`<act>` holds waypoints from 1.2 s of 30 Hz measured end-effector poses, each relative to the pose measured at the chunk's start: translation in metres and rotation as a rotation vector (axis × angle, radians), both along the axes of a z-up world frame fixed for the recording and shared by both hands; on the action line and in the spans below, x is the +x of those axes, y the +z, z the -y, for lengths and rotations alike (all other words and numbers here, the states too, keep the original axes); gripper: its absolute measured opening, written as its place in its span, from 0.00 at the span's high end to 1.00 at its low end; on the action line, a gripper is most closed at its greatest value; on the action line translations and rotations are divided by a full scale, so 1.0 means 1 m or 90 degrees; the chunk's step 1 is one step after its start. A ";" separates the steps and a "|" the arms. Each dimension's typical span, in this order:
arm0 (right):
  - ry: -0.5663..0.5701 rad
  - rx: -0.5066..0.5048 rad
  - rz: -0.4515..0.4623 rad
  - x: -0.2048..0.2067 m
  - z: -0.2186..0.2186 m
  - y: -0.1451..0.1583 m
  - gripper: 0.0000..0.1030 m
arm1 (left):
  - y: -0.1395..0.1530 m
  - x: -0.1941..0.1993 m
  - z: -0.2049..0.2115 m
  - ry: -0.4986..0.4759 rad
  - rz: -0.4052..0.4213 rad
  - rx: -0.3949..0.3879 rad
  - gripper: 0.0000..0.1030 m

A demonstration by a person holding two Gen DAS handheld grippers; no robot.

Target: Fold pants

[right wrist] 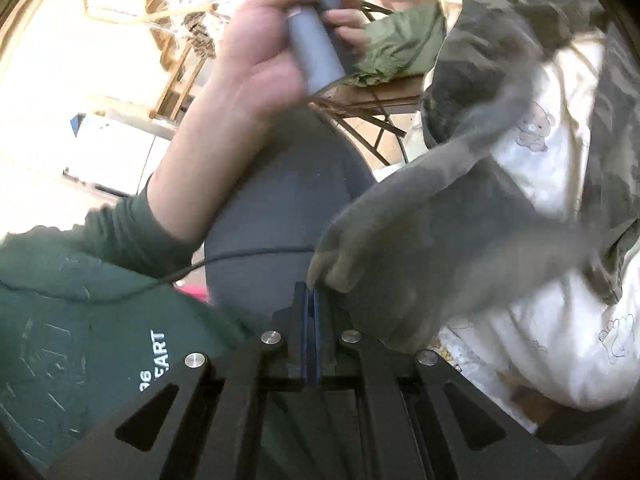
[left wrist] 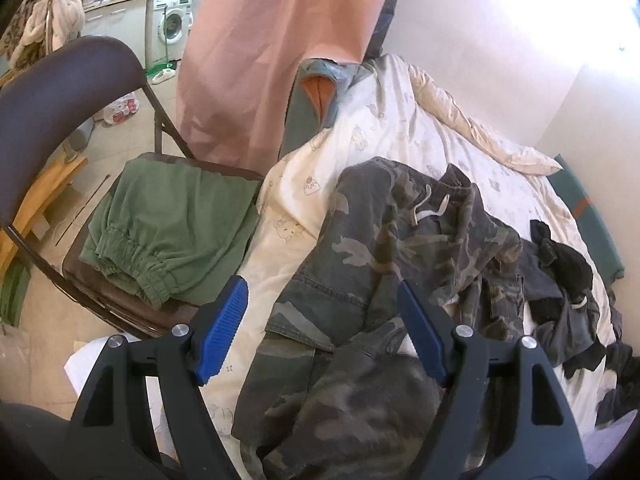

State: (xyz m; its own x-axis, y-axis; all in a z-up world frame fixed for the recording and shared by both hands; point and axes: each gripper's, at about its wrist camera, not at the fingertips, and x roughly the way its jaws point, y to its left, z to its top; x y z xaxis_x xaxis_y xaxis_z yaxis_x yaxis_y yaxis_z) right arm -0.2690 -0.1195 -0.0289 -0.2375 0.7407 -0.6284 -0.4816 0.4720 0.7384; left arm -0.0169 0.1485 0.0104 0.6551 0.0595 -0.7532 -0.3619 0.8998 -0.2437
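Note:
Camouflage pants (left wrist: 384,240) lie crumpled on a bed with a white printed duvet (left wrist: 372,136), waistband and drawstring toward the far side. My left gripper (left wrist: 320,300) is open above the near part of the pants, blue pads (left wrist: 224,332) wide apart, holding nothing. In the right wrist view my right gripper (right wrist: 311,292) is shut on an edge of the camouflage pants (right wrist: 420,240), whose grey inner side stretches up and to the right, blurred. The person's left hand (right wrist: 256,52) grips the other gripper's handle.
A folding chair (left wrist: 52,92) left of the bed carries folded green pants (left wrist: 168,228). Dark clothes (left wrist: 560,280) lie on the bed to the right. A pink curtain (left wrist: 272,56) hangs behind. The wall (left wrist: 480,40) borders the bed's far side.

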 end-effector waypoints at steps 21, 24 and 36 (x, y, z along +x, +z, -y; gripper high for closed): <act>-0.287 -0.186 0.094 0.237 0.050 -0.040 0.28 | -0.098 0.026 -0.012 0.003 -0.247 -0.031 0.28; -0.293 -0.195 0.060 0.274 0.025 -0.084 0.32 | -0.121 0.029 -0.011 -0.010 -0.284 -0.046 0.28; -0.227 -0.189 0.069 0.261 -0.008 -0.112 0.95 | -0.148 0.041 0.032 -0.139 -0.332 -0.003 0.98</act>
